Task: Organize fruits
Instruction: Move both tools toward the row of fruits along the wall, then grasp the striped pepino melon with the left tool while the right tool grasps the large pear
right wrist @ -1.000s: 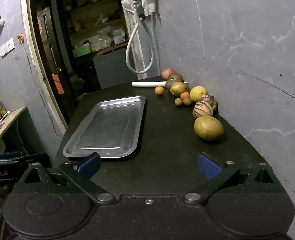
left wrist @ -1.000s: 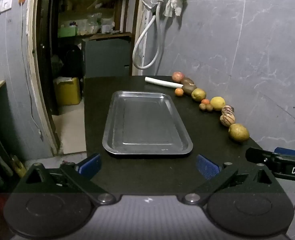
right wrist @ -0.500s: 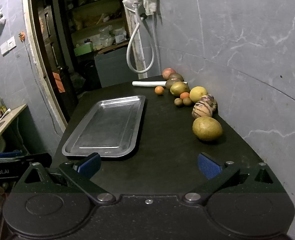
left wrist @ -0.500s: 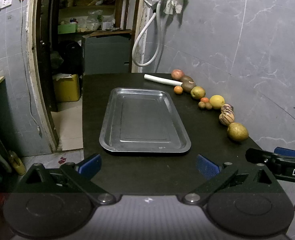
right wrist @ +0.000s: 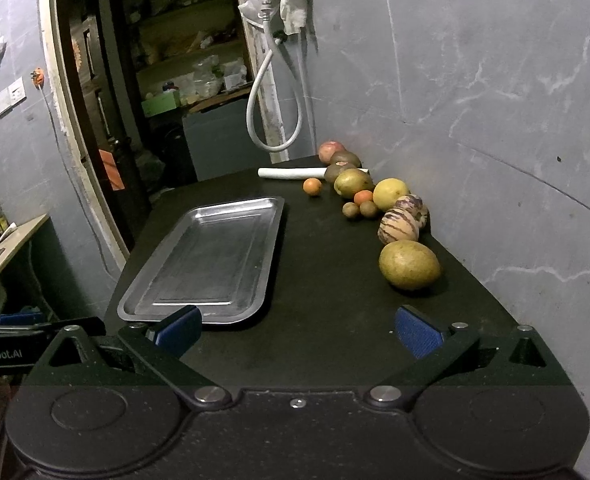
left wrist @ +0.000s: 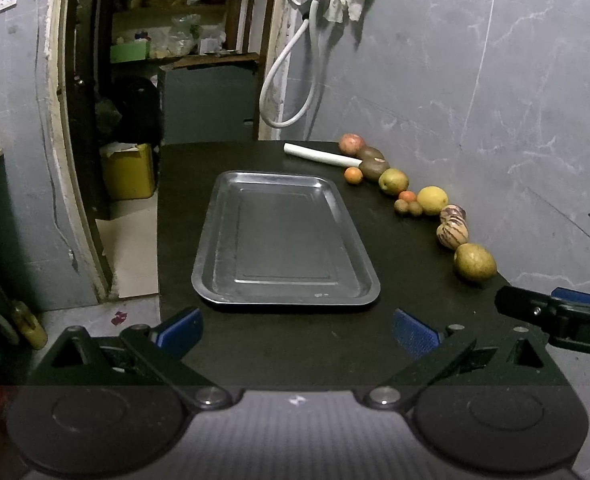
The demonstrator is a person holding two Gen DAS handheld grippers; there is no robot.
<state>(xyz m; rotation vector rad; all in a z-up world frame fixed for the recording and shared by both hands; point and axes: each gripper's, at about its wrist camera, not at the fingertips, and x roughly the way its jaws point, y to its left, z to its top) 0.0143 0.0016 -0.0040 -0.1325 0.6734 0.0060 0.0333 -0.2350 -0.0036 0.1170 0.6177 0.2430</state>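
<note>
An empty metal tray (left wrist: 285, 240) (right wrist: 211, 256) lies on the black table (left wrist: 395, 280). Several fruits line the right side by the wall: a large yellow-green fruit (left wrist: 475, 262) (right wrist: 409, 265) nearest, a striped fruit (left wrist: 452, 234) (right wrist: 398, 226), a lemon (left wrist: 432, 200) (right wrist: 390, 194), small brown and orange fruits, and a red apple (left wrist: 351, 143) (right wrist: 331, 149) farthest. My left gripper (left wrist: 297, 330) hangs open before the tray's near edge, holding nothing. My right gripper (right wrist: 298, 330) is open over the table's near end, the yellow-green fruit ahead to its right.
A white tube (left wrist: 315, 154) (right wrist: 291, 173) lies at the table's far end by the fruits. A grey wall runs along the right. A white hose (left wrist: 291, 80) hangs at the back. An open doorway and floor are to the left.
Both grippers have drawn back and risen slightly, so the tray and fruits sit a little farther off. Nothing on the table has moved; both stay open.
</note>
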